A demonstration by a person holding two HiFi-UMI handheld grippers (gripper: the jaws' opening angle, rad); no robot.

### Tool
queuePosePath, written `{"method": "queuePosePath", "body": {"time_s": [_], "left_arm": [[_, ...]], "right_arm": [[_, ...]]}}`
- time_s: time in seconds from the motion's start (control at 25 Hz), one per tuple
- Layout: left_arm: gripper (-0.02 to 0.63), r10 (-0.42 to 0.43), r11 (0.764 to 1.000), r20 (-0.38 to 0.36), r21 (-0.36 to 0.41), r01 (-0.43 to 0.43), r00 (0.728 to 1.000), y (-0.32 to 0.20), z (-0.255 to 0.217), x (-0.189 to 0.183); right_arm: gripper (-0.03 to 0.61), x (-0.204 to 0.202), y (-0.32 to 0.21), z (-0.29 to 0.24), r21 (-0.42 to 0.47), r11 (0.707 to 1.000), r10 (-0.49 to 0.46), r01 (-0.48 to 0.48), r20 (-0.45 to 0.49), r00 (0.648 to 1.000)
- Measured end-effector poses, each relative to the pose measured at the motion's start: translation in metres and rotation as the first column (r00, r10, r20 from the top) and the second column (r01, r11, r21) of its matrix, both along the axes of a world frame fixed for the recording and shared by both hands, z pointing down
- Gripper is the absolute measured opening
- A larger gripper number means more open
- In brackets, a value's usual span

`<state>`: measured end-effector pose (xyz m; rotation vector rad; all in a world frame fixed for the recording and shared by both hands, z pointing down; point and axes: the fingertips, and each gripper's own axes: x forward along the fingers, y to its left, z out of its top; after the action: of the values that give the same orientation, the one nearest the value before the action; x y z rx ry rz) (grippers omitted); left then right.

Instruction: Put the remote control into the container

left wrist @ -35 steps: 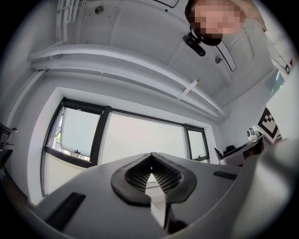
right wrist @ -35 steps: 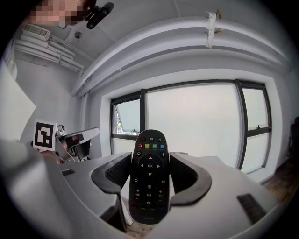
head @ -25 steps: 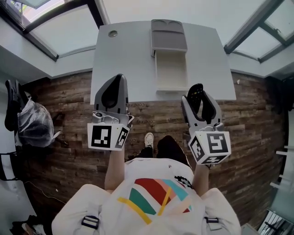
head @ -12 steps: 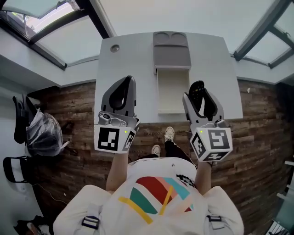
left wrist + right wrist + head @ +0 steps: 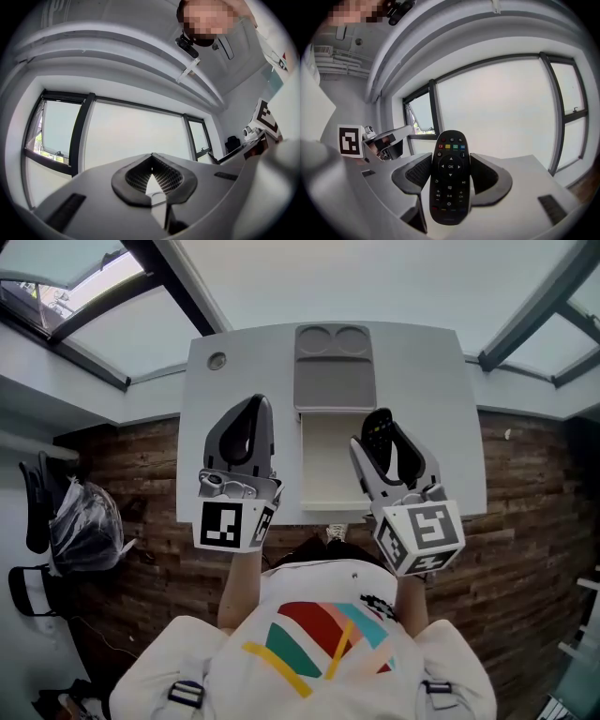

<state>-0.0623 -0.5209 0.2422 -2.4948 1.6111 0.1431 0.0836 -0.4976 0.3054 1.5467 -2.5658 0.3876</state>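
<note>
A white open container (image 5: 328, 465) lies in the middle of the white table (image 5: 234, 381), with its grey lid (image 5: 335, 381) folded back on the far side. The black remote control (image 5: 376, 427) stands upright in my right gripper (image 5: 382, 442), over the container's right edge. In the right gripper view the remote control (image 5: 450, 183) faces the camera, buttons showing, with my right gripper (image 5: 450, 171) shut on its sides. My left gripper (image 5: 246, 423) hovers over the table left of the container. In the left gripper view my left gripper (image 5: 151, 159) is shut with nothing in it.
A small round grommet (image 5: 217, 360) sits at the table's far left corner. Wooden floor (image 5: 525, 484) lies on both sides of the table. A dark chair and a bagged bundle (image 5: 84, 521) stand on the floor at the left. Window frames run behind the table.
The table and container have come nearer, and both grippers now hang over the tabletop. The right gripper has moved left with the remote, up to the container's right edge.
</note>
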Motion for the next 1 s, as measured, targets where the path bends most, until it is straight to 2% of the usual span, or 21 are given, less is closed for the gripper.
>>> {"method": "queuePosePath", "body": {"time_s": [0.16, 0.28, 0.44, 0.6, 1.0], "left_arm": [[0.008, -0.011, 1.000, 0.019, -0.008, 0.011, 1.000, -0.012, 0.005, 0.001], [0.008, -0.011, 0.999, 0.022, -0.042, 0.012, 1.000, -0.023, 0.018, -0.004], [0.008, 0.003, 0.997, 0.027, -0.083, -0.001, 1.000, -0.044, 0.040, -0.009], [0.008, 0.023, 0.997, -0.007, -0.072, -0.023, 1.000, -0.059, 0.049, -0.012], [0.008, 0.073, 0.994, 0.021, -0.080, -0.071, 0.997, -0.067, 0.077, -0.001]], "right_arm": [[0.256, -0.003, -0.011, 0.007, -0.039, 0.999, -0.021, 0.023, 0.046, 0.999], [0.256, -0.010, -0.022, 0.019, -0.089, 0.996, -0.023, 0.029, 0.061, 0.998], [0.256, -0.011, -0.033, 0.036, -0.146, 0.989, -0.003, 0.007, 0.032, 0.999], [0.256, -0.011, -0.040, 0.048, -0.189, 0.982, 0.027, -0.025, 0.008, 1.000], [0.256, -0.034, -0.052, 0.086, -0.283, 0.959, 0.016, -0.025, -0.033, 0.999]]}}
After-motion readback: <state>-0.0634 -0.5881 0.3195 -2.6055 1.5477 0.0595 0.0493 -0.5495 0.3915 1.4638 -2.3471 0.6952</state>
